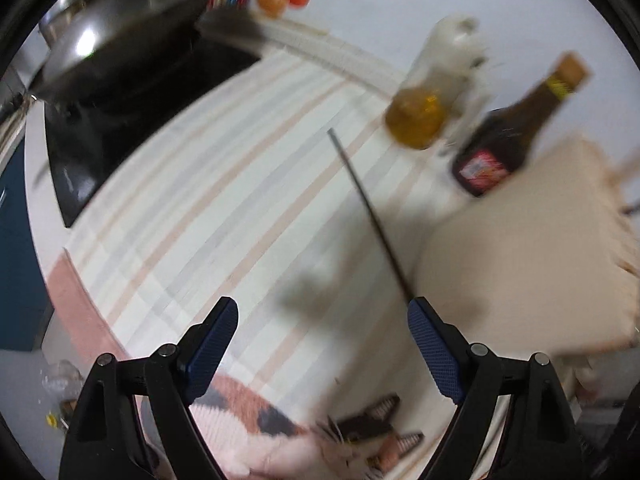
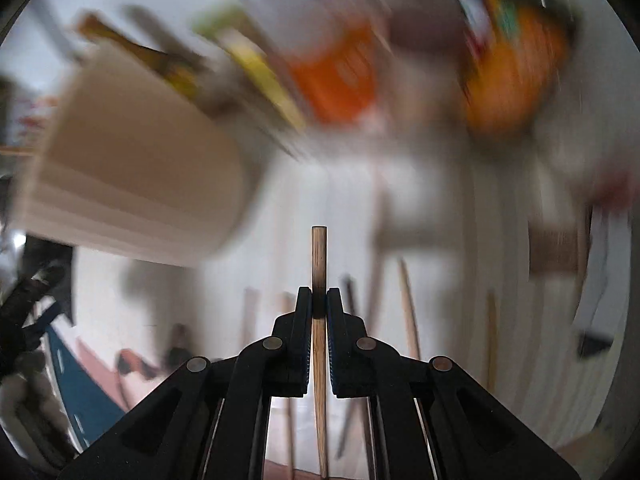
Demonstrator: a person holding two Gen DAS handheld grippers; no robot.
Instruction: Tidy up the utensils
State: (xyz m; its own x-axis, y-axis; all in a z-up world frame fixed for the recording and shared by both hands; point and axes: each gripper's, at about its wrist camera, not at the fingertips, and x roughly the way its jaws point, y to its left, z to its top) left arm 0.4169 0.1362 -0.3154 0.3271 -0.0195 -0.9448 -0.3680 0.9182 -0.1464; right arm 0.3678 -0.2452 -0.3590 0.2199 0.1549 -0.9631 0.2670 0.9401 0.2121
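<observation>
With right gripper (image 2: 319, 300) clamped on 1 chopstick (image 2: 319, 256) and left gripper (image 1: 322, 344) apart and empty, next likely needs the beige holder (image 2: 132, 184).

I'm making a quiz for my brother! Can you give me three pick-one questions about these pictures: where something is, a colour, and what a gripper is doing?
1. Where is the frying pan in the left wrist view?
A. upper left
B. lower right
C. centre

2. What colour is the liquid in the clear bottle?
A. blue
B. yellow
C. pink

3. What is the right gripper doing?
A. wide open
B. holding a cup
C. shut on a wooden chopstick

Answers: 1 A, the pan sits on the dark stovetop there. 2 B, golden oil shows. 3 C, its jaws pinch the stick.
</observation>
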